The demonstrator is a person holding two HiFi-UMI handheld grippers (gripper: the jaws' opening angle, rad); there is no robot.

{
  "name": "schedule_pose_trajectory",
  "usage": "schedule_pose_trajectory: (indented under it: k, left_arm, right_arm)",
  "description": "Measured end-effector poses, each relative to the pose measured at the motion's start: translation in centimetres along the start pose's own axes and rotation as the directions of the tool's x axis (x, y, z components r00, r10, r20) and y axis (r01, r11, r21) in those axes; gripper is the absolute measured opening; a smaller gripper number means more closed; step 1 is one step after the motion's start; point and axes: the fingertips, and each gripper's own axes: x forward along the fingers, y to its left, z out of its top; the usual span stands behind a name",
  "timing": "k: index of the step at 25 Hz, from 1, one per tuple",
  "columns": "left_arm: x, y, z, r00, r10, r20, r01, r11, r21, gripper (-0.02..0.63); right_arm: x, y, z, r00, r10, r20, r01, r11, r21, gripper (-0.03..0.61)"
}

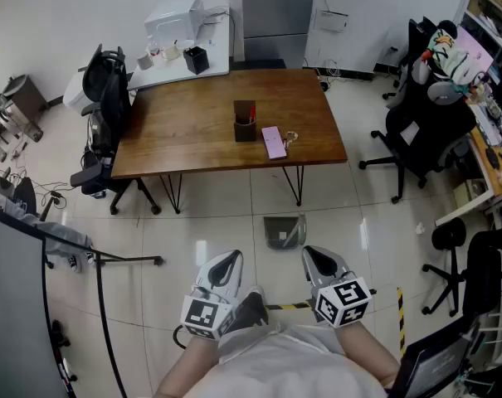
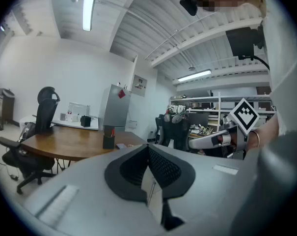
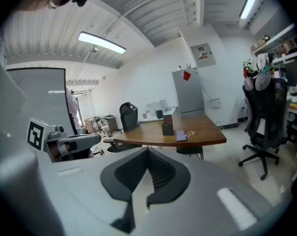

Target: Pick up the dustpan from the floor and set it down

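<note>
Looks steeply down on a pale tiled floor with a brown wooden counter in the middle. Shows a black office chair at the counter's left end and a second chair beyond its right end. Finds the grey dustpan flat on the floor, just outside the counter's near edge toward the right corner, touched by nothing. Includes, low in view, the left tongs and right tongs, each closed tight on nothing, apart from the dustpan. Places a black pen holder and a pink flat item toward the counter's near edge.
</note>
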Motion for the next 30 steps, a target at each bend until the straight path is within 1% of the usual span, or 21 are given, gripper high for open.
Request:
schedule_pose_trajectory:
  k: [4,8,9,11,12,13,14,16,18,20,21,22,23,24,25,26,27,28,30]
  left_arm:
    - [2.7,3.8,2.1,1.000,-0.015,0.013,0.015,1.000,0.008,0.012]
    - [5.0,5.6,2.4,1.000,-0.023,0.010,0.023,1.000,-0.015,0.012]
    - [5.5,5.8,2.3,1.000,-0.025,0.001,0.025,0.999,-0.021,0.012]
    - [6.5,6.2,1.3,1.000,-0.023,-0.017,0.023,0.999,-0.036,0.012]
    - [6.8,6.4,0.8,0.999,-0.022,-0.025,0.021,0.999,-0.044,0.012]
    - [7.2,6.6,0.5,0.999,-0.021,-0.035,0.019,0.999,-0.048,0.012]
    - [7.5,6.8,0.1,0.999,-0.020,-0.045,0.018,0.999,-0.048,0.012]
    - [8.4,7.6,-0.9,0.998,-0.011,-0.059,0.008,0.999,-0.043,0.012]
    - [9.0,8.9,-2.7,0.998,0.009,-0.068,-0.012,0.999,-0.041,0.012]
    - [9.6,10.0,-4.9,0.996,0.036,-0.078,-0.039,0.998,-0.045,0.012]
    - [9.8,10.5,-6.1,0.995,0.049,-0.085,-0.053,0.997,-0.051,0.012]
    - [10.0,11.0,-7.3,0.994,0.058,-0.092,-0.064,0.996,-0.057,0.012]
    - [10.1,11.3,-8.6,0.993,0.065,-0.100,-0.072,0.995,-0.064,0.012]
    - [10.2,11.5,-9.6,0.992,0.070,-0.107,-0.078,0.995,-0.070,0.012]
    - [10.2,11.6,-10.2,0.990,0.075,-0.116,-0.084,0.994,-0.075,0.012]
    - [10.3,11.7,-10.6,0.989,0.078,-0.123,-0.089,0.993,-0.079,0.012]
    - [10.3,11.8,-11.0,0.989,0.080,-0.127,-0.091,0.992,-0.082,0.012]
    - [10.4,11.9,-11.3,0.988,0.081,-0.128,-0.092,0.992,-0.084,0.012]
    - [10.5,11.9,-11.4,0.989,0.077,-0.124,-0.088,0.992,-0.088,0.012]
  right_arm:
    - [3.4,-2.0,0.8,0.997,-0.074,-0.020,0.074,0.997,0.007,0.002]
    - [5.2,-4.7,-0.4,0.984,-0.145,-0.105,0.146,0.989,0.004,0.003]
    - [5.8,-5.5,-1.2,0.977,-0.156,-0.143,0.158,0.987,0.008,0.024]
    - [7.5,-7.2,-3.5,0.956,-0.160,-0.246,0.173,0.984,0.035,0.145]
    - [8.6,-8.1,-4.9,0.941,-0.156,-0.302,0.180,0.982,0.053,0.198]
    - [9.9,-9.1,-6.4,0.921,-0.151,-0.358,0.188,0.980,0.069,0.271]
    - [11.4,-10.3,-8.1,0.898,-0.146,-0.414,0.196,0.977,0.081,0.320]
    - [14.6,-12.7,-11.9,0.839,-0.143,-0.524,0.222,0.971,0.092,0.358]
    - [17.2,-15.1,-16.1,0.765,-0.148,-0.627,0.260,0.961,0.091,0.359]
    - [19.1,-17.2,-20.2,0.697,-0.152,-0.701,0.296,0.951,0.088,0.359]
    - [19.7,-18.0,-21.9,0.669,-0.153,-0.727,0.313,0.945,0.090,0.359]
    - [20.2,-18.5,-23.4,0.647,-0.147,-0.748,0.325,0.941,0.097,0.351]
    - [20.6,-18.6,-24.5,0.632,-0.127,-0.764,0.326,0.939,0.113,0.334]
    - [21.0,-18.3,-25.4,0.626,-0.090,-0.775,0.313,0.939,0.143,0.306]
    - [21.4,-17.7,-25.9,0.628,-0.037,-0.777,0.290,0.938,0.189,0.267]
    - [21.8,-16.8,-26.2,0.637,0.021,-0.770,0.265,0.933,0.245,0.245]
    - [22.3,-16.1,-26.2,0.648,0.069,-0.758,0.246,0.923,0.295,0.095]
    - [22.7,-15.7,-26.0,0.657,0.098,-0.748,0.237,0.915,0.328,0.063]
    - [23.2,-15.4,-25.8,0.665,0.107,-0.739,0.232,0.911,0.341,0.051]
